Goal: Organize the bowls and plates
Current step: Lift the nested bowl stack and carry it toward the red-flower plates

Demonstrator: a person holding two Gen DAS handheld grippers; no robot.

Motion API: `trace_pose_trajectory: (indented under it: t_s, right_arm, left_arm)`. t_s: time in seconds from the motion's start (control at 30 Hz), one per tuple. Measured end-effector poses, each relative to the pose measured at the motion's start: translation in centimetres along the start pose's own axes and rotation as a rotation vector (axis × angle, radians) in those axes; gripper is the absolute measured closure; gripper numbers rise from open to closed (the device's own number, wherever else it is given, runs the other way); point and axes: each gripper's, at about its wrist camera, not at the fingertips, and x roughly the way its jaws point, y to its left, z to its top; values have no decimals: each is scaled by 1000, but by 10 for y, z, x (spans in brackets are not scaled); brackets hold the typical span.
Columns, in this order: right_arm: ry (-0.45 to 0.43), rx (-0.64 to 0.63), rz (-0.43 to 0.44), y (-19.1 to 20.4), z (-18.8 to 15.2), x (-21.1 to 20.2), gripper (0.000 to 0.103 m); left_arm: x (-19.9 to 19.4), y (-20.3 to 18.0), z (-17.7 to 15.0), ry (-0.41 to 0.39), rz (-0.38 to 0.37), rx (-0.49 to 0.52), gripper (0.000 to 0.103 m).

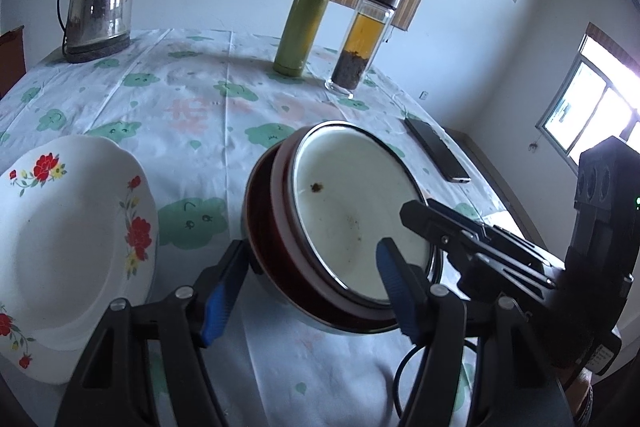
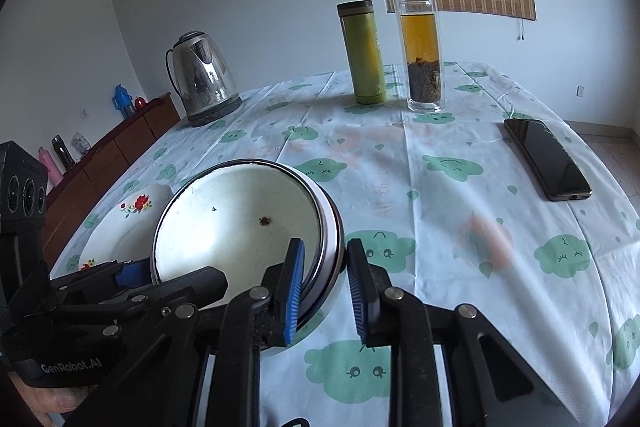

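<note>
Open counter [image 2: 460, 227] right of the enamel bowl [image 2: 224, 227]; phone [image 2: 546, 159] guards the far right edge, flowered plate [image 1: 60, 227] crowds the left, kettle [image 2: 204, 79] and two bottles [image 2: 420, 43] wall the back.

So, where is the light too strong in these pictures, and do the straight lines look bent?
In the left wrist view the window is washed out to white, while the wall beside it stays dim. In the right wrist view no window shows; the light is soft, and the green flask casts a faint shadow to its left. In both views the table edge curves and the corners go black.
</note>
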Motion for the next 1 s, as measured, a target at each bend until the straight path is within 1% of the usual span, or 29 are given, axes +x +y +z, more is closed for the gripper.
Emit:
trace_pose_trajectory:
  t_s: [0.2, 0.5, 0.83, 1.0]
  right_arm:
    - [-14, -4, 3, 3, 4, -5, 79]
    - [-30, -32, 17, 18, 9, -10, 79]
    - [-56, -56, 32, 36, 16, -15, 79]
    - [-60, -73, 42, 47, 21, -14, 79]
  left_arm:
    - [-9, -1, 2, -26, 3, 3, 38]
    - [-31, -1, 5, -96, 49, 22, 38]
    - [-47, 7, 11, -149, 81, 12, 38]
    - [-55, 17, 14, -163, 91, -7, 38]
